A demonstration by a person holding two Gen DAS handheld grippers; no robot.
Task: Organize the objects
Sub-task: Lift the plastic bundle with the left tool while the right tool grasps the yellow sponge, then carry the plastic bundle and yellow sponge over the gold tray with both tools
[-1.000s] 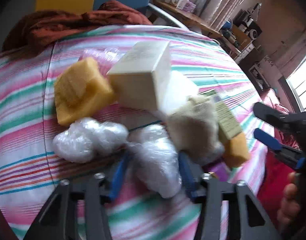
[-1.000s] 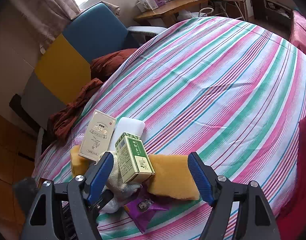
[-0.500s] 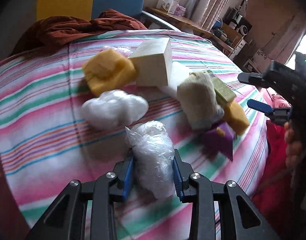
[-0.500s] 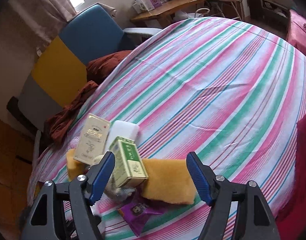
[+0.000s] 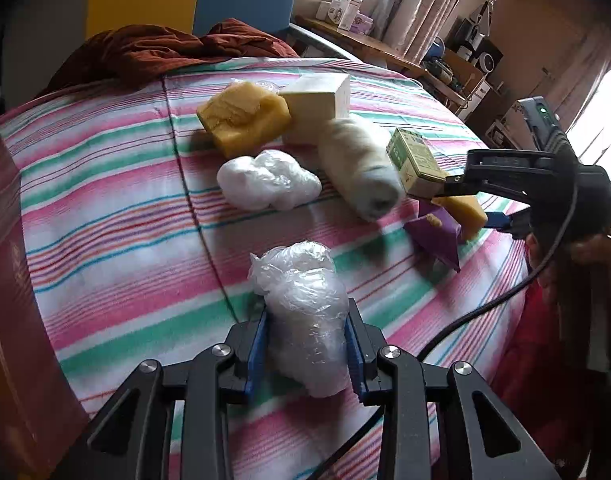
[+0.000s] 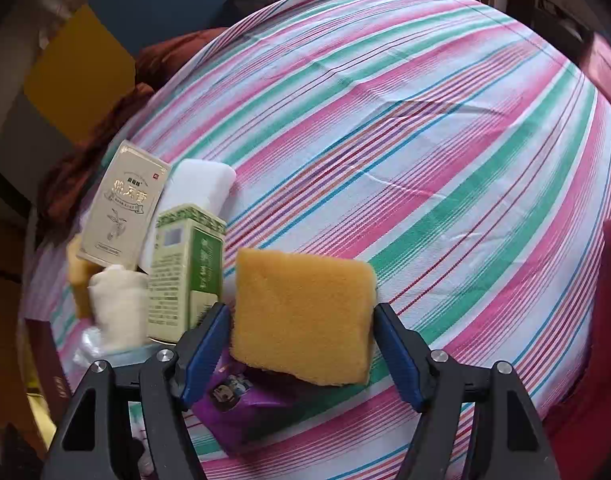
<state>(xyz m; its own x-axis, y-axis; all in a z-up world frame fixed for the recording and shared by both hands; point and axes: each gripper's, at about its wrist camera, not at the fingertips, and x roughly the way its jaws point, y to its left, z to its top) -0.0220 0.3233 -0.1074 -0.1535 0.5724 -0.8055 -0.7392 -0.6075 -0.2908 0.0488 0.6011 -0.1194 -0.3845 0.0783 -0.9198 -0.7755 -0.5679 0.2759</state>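
Note:
My left gripper [image 5: 305, 320] is shut on a crumpled clear plastic bag [image 5: 297, 280] and holds it just over the striped tablecloth [image 5: 117, 216], apart from the pile. The right gripper [image 6: 300, 316] points steeply down over a yellow sponge [image 6: 301, 280]. Its jaws are closing, with the sponge between the blue pads [image 6: 205, 344], and I see no squeeze on it. The left wrist view shows the right gripper [image 5: 471, 204] at the pile's right end. A green box [image 6: 185, 272], a rolled cream cloth [image 6: 117, 304] and a purple packet [image 6: 237, 400] lie beside the sponge.
The pile also holds a cream box [image 5: 317, 104], a second yellow sponge [image 5: 241, 116], a white plastic bundle [image 5: 265, 178] and a white foam block [image 6: 197, 184]. A rust-brown cloth [image 5: 157, 48] lies at the far edge. A dark red box [image 5: 9, 280] stands at the left.
My left gripper closed on the plastic bag and drew it back from the pile. The right gripper dropped onto the yellow sponge and its jaws narrowed around it.

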